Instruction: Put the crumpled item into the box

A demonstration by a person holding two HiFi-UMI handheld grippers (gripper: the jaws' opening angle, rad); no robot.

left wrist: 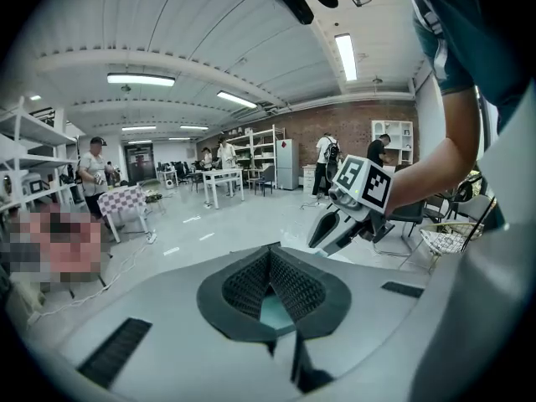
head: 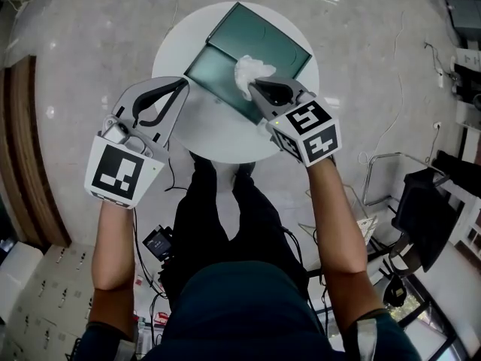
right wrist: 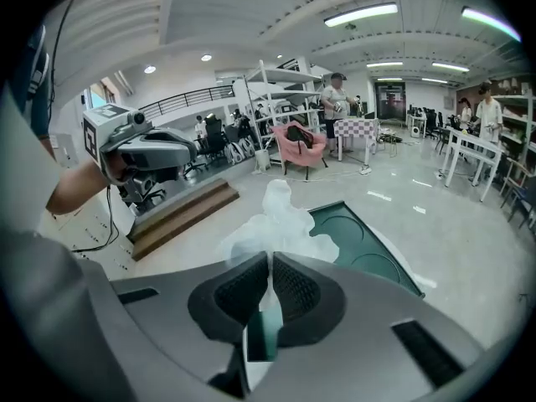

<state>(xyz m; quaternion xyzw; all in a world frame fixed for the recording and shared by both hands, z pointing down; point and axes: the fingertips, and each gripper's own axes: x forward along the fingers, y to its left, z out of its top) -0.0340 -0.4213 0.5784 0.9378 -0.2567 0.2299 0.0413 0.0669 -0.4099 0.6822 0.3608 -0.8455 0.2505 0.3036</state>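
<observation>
Table (head: 225, 138): round, white, carries the box; nothing else seen on it.
Box (head: 279, 45): dark green, open, two halves laid flat side by side; round recesses in one half, seen from the right gripper view; no contents visible in either half.
Left gripper (head: 183, 86): jaws pressed together, nothing between them; tips just beside the box's near-left edge, not gripping it.
Right gripper (head: 252, 88): jaws clamped on the lower tail of the wad; tips at the box's near edge.
Wad (head: 252, 69): white, crumpled, thin paper or tissue by the look; most of it puffs out beyond the jaw tips, over the near half of the box. Touching the box floor or hanging above it: cannot tell.
Done, judged: wad picked up and brought to the open box.
Left, judged: lower it into a half, open the right jaws, pull clear. Closing the lid not asked for by the task.
Risk, judged: light paper may cling to a pad on release.
</observation>
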